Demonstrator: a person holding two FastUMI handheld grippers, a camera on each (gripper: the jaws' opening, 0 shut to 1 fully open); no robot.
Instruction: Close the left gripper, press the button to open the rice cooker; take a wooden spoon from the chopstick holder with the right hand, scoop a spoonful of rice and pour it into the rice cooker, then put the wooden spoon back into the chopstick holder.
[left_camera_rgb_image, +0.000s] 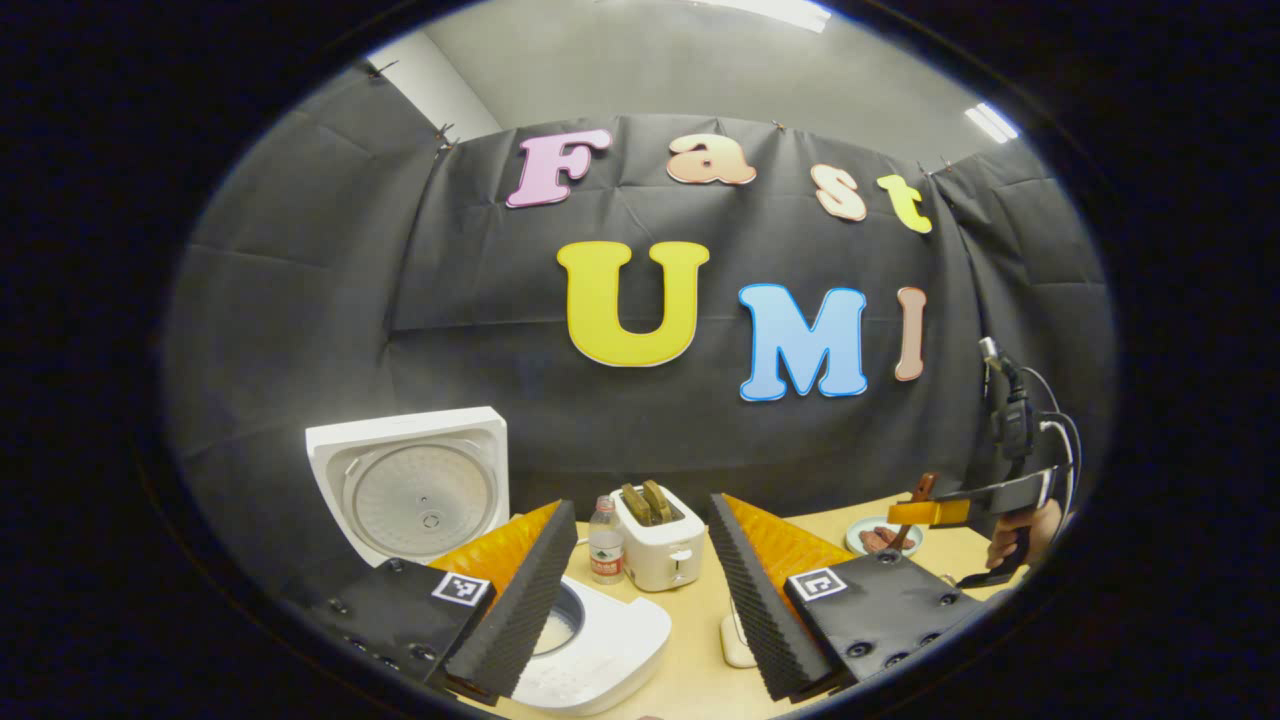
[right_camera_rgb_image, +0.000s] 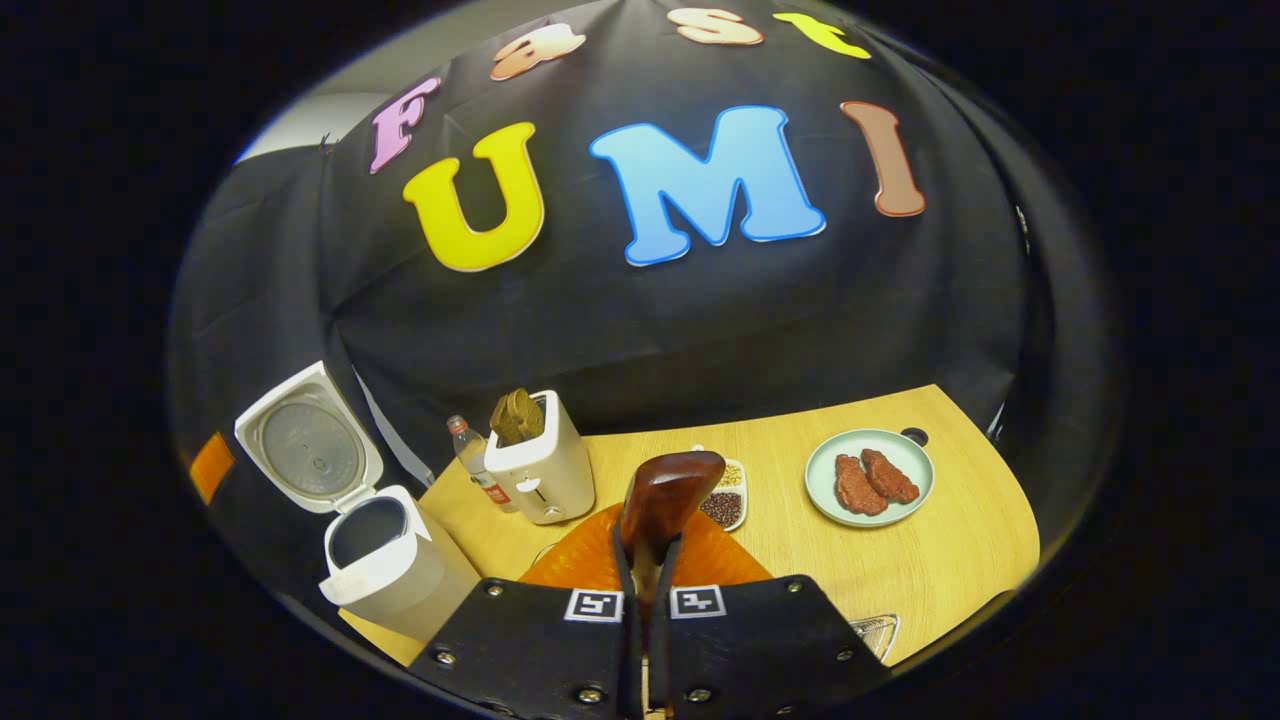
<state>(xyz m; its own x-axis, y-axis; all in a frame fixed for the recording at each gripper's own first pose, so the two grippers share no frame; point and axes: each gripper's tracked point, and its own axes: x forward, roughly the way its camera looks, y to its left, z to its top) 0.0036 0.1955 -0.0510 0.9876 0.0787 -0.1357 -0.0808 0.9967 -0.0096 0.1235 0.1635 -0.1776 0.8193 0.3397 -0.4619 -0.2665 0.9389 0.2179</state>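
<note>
The white rice cooker (left_camera_rgb_image: 600, 650) stands open just below my left gripper (left_camera_rgb_image: 640, 505), its lid (left_camera_rgb_image: 420, 490) raised and its pot showing pale inside. That gripper is open and holds nothing. My right gripper (right_camera_rgb_image: 648, 560) is shut on the wooden spoon (right_camera_rgb_image: 665, 495), whose dark brown bowl sticks up above the fingers. In the left gripper view that gripper (left_camera_rgb_image: 950, 512) hangs at the far right in a person's hand (left_camera_rgb_image: 1020, 535), the spoon (left_camera_rgb_image: 920, 492) in its jaws. The open cooker (right_camera_rgb_image: 385, 560) sits at the left of the right gripper view.
A white toaster (right_camera_rgb_image: 540, 465) with bread and a small bottle (right_camera_rgb_image: 470, 452) stand behind the cooker. A divided dish of beans (right_camera_rgb_image: 728, 495) lies mid-table. A plate with two meat pieces (right_camera_rgb_image: 870, 478) sits to the right. A metal wire object (right_camera_rgb_image: 875, 630) lies at the near edge.
</note>
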